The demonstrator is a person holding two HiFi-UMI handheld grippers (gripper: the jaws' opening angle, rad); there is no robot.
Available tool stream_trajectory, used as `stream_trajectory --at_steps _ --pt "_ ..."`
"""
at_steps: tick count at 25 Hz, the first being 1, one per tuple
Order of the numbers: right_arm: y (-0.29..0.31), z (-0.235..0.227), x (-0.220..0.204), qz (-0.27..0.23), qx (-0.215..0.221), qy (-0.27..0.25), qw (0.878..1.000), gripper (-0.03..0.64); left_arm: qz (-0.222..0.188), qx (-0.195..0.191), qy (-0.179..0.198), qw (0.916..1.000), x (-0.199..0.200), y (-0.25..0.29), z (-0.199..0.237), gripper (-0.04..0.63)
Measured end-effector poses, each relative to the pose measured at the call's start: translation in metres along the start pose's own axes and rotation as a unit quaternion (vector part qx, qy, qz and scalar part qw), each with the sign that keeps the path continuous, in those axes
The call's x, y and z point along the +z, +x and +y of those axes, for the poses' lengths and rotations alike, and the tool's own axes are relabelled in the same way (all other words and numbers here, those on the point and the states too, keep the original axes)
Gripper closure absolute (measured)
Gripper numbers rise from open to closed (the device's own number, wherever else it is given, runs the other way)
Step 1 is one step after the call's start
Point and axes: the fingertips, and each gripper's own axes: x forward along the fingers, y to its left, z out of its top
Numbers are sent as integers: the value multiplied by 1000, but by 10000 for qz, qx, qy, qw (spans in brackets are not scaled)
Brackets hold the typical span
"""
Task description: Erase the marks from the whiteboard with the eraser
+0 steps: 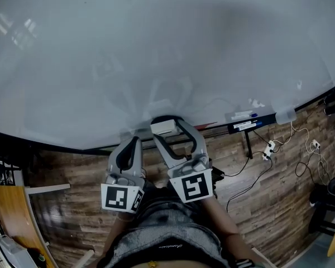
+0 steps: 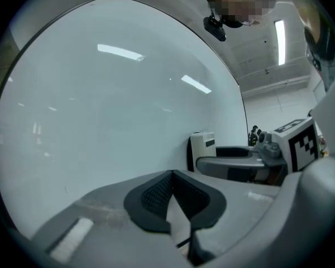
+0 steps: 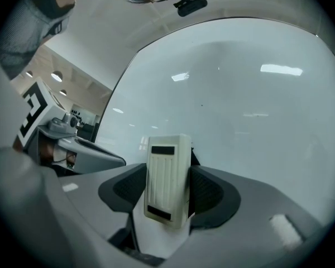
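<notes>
Currently the right gripper (image 1: pixel 166 125) is clamping the cream, ribbed, rectangular eraser (image 1: pixel 163 128) against the glossy whiteboard (image 1: pixel 156 49), just above its bottom edge. The left gripper (image 2: pixel 172 187) is hanging just left of the eraser, its 2 black textured pads pressed together on nothing. Only the head view is showing markers (image 1: pixel 244 125) right of the eraser. Faint smears above it could be marks or reflections, can't tell.

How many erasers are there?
1. The eraser is clamped in the right gripper, by the whiteboard's bottom edge. The left gripper is shut and empty. Small things on the ledge are too tiny to tell.
</notes>
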Motion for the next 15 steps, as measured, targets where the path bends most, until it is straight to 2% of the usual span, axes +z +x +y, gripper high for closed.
stream_trajectory --at_steps 7,15 --pt "-7 -15 -4 2 -20 -11 10000 366 18 -136 13 9999 -7 16 -23 592" --pt "-5 -15 -3 91 -270 124 9995 365 10 -825 143 9965 -2 31 -29 592"
